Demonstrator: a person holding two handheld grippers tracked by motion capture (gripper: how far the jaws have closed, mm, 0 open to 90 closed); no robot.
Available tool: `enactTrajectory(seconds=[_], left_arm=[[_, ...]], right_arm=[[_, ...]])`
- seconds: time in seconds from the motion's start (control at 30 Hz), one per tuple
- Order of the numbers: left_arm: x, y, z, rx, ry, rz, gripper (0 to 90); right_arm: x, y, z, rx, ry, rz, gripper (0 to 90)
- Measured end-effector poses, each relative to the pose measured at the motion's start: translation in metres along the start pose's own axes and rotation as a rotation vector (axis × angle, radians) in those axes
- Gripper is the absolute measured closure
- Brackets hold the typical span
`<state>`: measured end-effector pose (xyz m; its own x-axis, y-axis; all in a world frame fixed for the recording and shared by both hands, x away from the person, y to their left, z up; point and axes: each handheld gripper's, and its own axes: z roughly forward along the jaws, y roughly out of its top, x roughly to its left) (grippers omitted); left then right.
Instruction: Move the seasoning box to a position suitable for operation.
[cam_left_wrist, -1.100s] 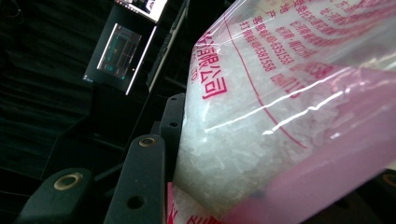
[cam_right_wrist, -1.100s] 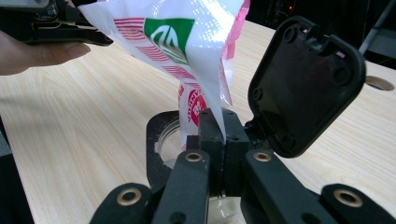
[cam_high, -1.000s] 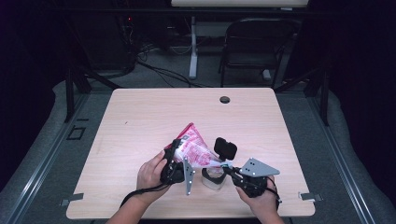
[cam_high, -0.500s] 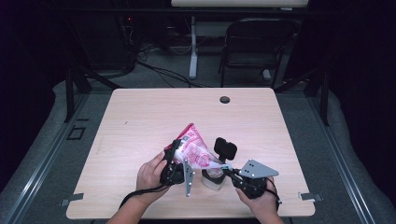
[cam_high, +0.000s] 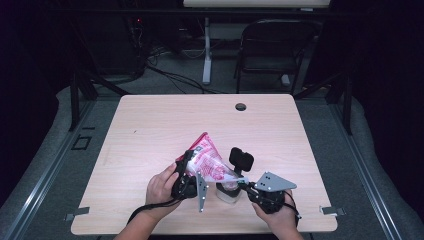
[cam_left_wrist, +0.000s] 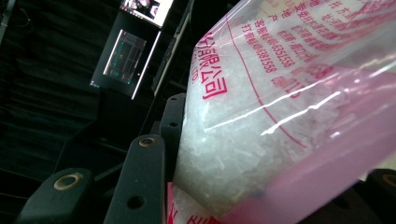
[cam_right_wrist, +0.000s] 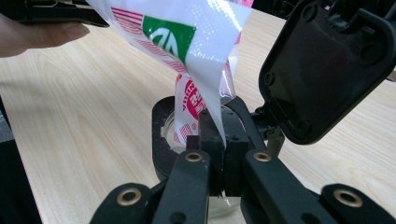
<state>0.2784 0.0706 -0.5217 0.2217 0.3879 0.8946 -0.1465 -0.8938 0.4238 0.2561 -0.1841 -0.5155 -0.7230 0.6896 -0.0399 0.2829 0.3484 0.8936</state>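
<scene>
A pink-and-white plastic bag (cam_high: 207, 160) of white crystals hangs tilted above the table (cam_high: 150, 125). My left gripper (cam_high: 190, 162) is shut on its thick upper part; in the left gripper view the bag (cam_left_wrist: 280, 116) bulges between the jaws. The bag's lower corner (cam_right_wrist: 205, 107) points down into a small clear jar (cam_high: 227, 194) with a black rim (cam_right_wrist: 161, 140). The jar's black flip lid (cam_high: 241, 158) stands open behind it. My right gripper (cam_right_wrist: 215, 140) is shut on that lower corner, right over the jar's mouth.
A person's hand (cam_right_wrist: 37, 32) holds the left gripper. A round cable hole (cam_high: 241, 106) sits near the table's far edge. A dark chair (cam_high: 277, 50) and cables stand beyond the table. Bare wood stretches to the left and far side.
</scene>
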Motion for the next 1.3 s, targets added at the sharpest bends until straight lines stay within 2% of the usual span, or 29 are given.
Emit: enactTrajectory(seconds=[1.17, 1.3], left_arm=[[-0.0026, 0.0006, -0.0035, -0.004, 0.014, 0.012, 66.1], [-0.0025, 0.0008, -0.0029, -0.019, 0.032, 0.026, 66.1]], right_arm=[[-0.0015, -0.0046, 0.0067, 0.032, 0.012, 0.008, 90.0], [-0.0015, -0.0049, 0.0072, 0.033, 0.011, 0.009, 90.0]])
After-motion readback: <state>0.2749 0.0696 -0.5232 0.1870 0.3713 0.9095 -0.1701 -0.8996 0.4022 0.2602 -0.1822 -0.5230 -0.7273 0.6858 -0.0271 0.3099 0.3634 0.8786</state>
